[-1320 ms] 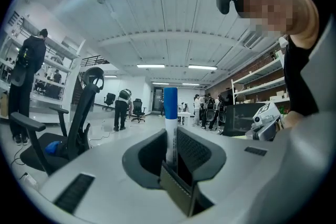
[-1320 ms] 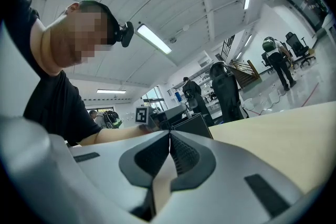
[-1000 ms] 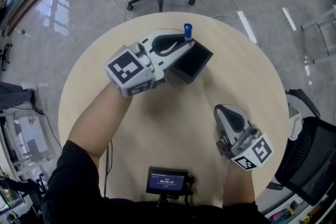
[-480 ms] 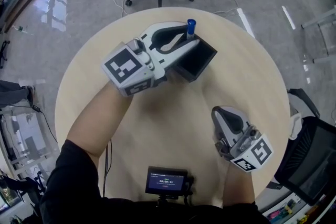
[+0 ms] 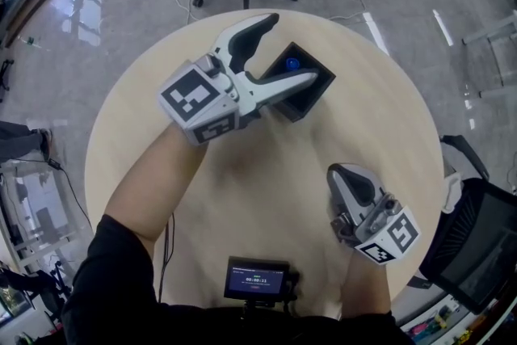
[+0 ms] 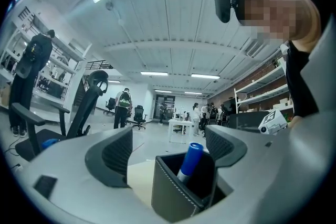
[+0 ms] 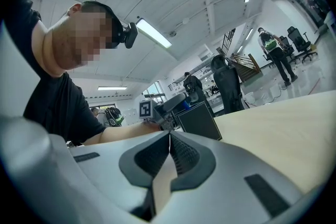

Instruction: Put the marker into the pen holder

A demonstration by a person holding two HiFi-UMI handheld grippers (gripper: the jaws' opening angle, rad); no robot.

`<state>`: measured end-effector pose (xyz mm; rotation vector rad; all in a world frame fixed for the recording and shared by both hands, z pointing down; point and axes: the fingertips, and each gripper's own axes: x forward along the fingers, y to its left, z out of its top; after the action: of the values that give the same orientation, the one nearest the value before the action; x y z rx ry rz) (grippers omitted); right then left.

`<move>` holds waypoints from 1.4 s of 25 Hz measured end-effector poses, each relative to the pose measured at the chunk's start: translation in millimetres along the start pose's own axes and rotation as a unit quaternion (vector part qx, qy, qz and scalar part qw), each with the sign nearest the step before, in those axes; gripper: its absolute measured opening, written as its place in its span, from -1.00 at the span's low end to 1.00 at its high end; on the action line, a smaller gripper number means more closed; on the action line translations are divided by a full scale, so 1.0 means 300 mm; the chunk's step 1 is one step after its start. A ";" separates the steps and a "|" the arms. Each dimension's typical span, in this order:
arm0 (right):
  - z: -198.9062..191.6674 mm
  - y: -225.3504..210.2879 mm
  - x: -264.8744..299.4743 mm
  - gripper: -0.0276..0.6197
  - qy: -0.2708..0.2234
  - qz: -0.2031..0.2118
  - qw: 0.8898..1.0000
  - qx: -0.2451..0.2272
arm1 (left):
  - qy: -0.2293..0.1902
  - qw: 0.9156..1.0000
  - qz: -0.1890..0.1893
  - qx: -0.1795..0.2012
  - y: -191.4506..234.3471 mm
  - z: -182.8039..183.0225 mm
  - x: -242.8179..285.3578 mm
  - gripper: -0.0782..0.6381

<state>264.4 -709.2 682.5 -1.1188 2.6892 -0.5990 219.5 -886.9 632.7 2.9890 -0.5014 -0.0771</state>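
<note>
The marker stands inside the pen holder, so the job looks done; the left gripper jaws are opening, clear of it; the right gripper sits closed, empty.

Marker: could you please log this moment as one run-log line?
marker: in pen holder | left tool: opening, clear of marker | right tool: shut, empty

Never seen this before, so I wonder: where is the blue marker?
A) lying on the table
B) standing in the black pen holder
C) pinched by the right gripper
B: the marker leans inside the pen holder, between the left gripper's opening jaws, which don't touch it.
</note>
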 end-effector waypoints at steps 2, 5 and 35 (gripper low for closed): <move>0.017 0.015 -0.006 -0.90 0.000 -0.003 1.000 -0.003 | 0.004 1.000 0.008 -0.006 -0.001 0.009 -0.017 0.38; 0.067 0.043 -0.024 -0.90 -0.002 -0.009 1.000 -0.005 | -0.013 0.999 0.033 -0.028 -0.017 0.065 -0.084 0.31; 0.549 1.091 -0.344 -0.90 -0.019 -0.085 0.994 -0.063 | -0.083 0.989 0.121 -0.014 -0.849 0.904 -1.372 -0.79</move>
<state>176.6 -476.4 394.4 -1.3877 2.6490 -0.4327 -105.5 -539.6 346.9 2.8825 -0.8691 -0.3093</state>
